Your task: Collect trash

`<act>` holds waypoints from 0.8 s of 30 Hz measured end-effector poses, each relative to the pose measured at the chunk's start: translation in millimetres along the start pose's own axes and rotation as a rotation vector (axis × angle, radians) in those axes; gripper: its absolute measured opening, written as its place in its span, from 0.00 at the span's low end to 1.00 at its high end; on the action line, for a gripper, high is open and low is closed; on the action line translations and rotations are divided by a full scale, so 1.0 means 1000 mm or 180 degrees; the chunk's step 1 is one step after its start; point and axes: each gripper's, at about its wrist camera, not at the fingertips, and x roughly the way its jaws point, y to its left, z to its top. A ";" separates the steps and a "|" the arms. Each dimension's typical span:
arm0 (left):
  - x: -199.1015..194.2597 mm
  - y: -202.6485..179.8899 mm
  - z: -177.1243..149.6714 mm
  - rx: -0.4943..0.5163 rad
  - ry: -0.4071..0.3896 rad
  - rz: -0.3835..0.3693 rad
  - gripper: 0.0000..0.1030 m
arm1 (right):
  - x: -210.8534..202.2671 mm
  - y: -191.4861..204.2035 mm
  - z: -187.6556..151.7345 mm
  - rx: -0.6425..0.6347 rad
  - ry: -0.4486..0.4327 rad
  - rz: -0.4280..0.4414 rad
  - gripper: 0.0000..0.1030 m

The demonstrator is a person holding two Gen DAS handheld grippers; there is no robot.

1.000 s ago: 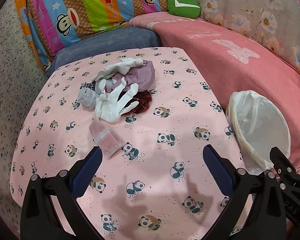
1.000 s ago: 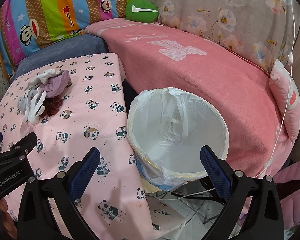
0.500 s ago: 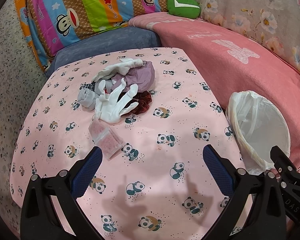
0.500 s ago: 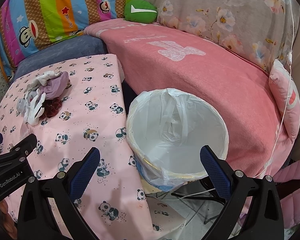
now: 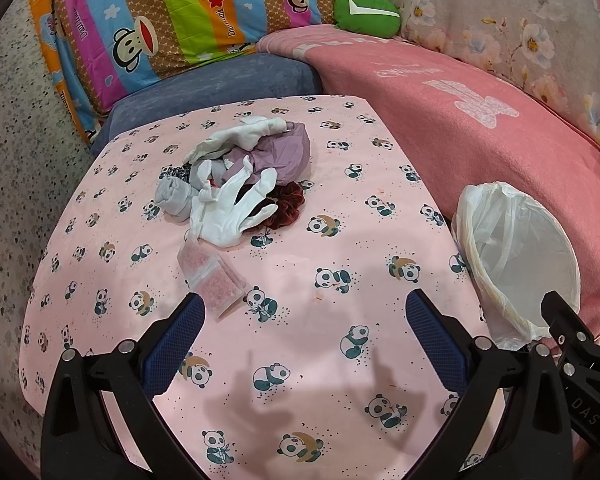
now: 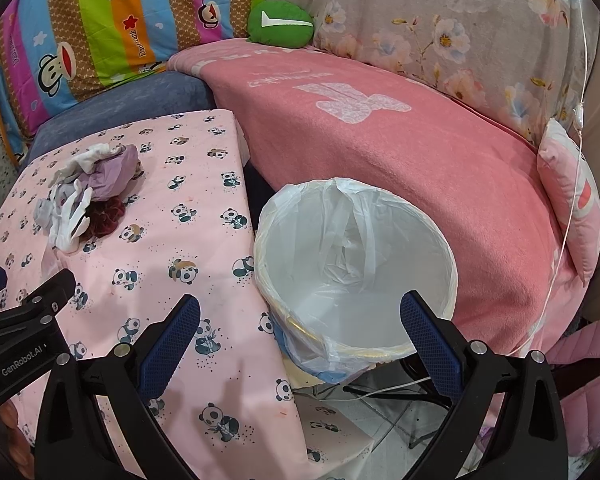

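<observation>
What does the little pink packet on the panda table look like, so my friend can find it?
On the panda-print tablecloth, find the heap of white gloves and cloths. The pink packet lies flat just nearer the camera than that heap. It is the only see-through pouch, filled with pink grains.

The heap (image 5: 240, 184) is a tangle: the white glove (image 5: 232, 212) covers most of the red scrunchie (image 5: 286, 208), and there's a dark patterned scrap (image 5: 178, 171) underneath, can't tell what. The sachet (image 5: 214, 280) print is too small to read. The bin (image 6: 356, 264) bottom is hidden behind its own rim, and the left view's edge crops it.
</observation>
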 end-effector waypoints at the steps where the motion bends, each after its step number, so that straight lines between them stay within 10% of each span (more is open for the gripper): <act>1: 0.000 0.000 0.000 0.0001 -0.0001 -0.0002 0.93 | -0.001 -0.001 0.002 -0.0001 0.0003 0.0000 0.95; 24: 0.000 0.001 0.000 0.0001 -0.0004 -0.0010 0.93 | -0.004 0.007 0.001 -0.0004 -0.0009 0.0001 0.95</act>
